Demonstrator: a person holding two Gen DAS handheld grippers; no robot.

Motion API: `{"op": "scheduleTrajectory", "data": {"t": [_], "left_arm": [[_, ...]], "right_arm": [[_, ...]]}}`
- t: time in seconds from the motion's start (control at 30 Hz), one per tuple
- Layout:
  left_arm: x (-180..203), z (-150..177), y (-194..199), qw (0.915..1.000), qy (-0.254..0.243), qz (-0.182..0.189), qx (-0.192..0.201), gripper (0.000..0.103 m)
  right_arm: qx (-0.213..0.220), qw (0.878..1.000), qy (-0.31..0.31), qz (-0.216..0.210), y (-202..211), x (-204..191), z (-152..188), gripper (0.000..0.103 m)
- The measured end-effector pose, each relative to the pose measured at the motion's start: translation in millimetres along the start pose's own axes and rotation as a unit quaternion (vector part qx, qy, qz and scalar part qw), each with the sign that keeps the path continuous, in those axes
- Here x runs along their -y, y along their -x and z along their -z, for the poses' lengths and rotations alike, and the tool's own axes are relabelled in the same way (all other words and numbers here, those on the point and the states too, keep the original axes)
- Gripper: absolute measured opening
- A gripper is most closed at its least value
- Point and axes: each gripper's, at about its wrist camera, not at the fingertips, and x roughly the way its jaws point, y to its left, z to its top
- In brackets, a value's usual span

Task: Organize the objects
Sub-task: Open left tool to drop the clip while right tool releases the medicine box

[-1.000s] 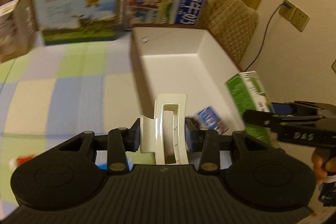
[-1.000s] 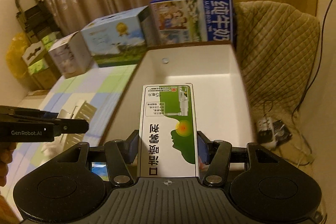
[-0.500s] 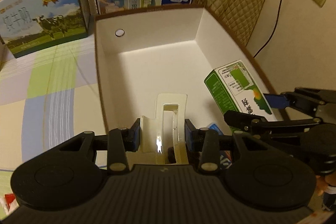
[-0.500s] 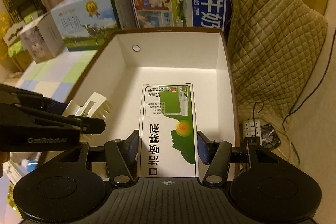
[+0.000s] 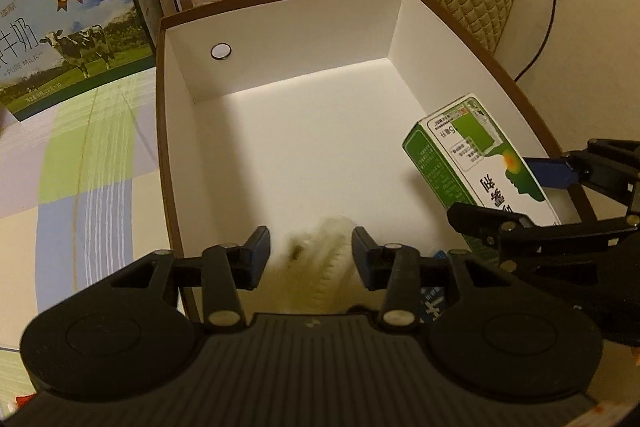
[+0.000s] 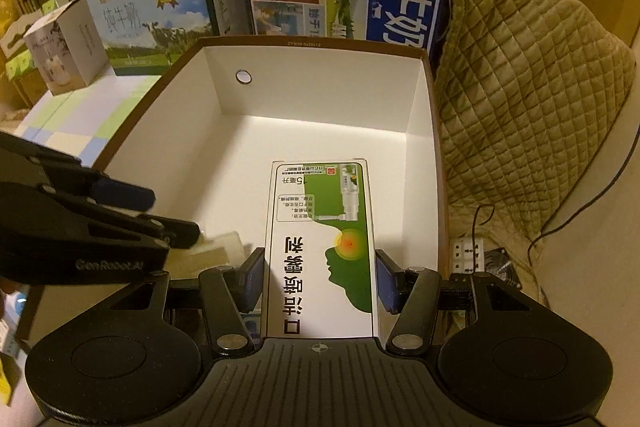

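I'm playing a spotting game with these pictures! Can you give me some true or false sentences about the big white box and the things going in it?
1. The right gripper grips a green and white carton. True.
2. The cream plastic hair claw is clamped tight by the left gripper. False: the jaws have just been opening, and the blurred claw sits loose between the pads, seemingly dropping.
3. The big white cardboard box with brown rim has a lid on. False: it is open on top.
4. A milk carton with a cow picture stands outside the white box. True.
5. The chair beside the box wears a red cover. False: the quilted cover is tan.
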Motion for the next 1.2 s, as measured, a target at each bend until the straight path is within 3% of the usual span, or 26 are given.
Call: {"op": "scheduleTrajectory", "data": {"t": [0.27, 0.9, 1.2], "left_arm": [[-3.4, -4.1, 2.3, 1.0, -0.003, -0.003, 0.008, 0.047], [-5.3, 19.4, 53.9, 0.999, -0.006, 0.025, 0.036, 0.071], [-6.1, 39.2, 89.4, 0.9978, 0.014, 0.036, 0.054, 0.077]], "right_arm": [[0.019, 0.999, 0.028, 0.011, -3.1, -1.8, -2.7, 0.053], [0.02, 0.998, -0.057, -0.033, 58.9, 2.0, 29.3, 0.054], [0.032, 0.995, -0.085, -0.052, 88.6, -5.3, 43.7, 0.054]]}}
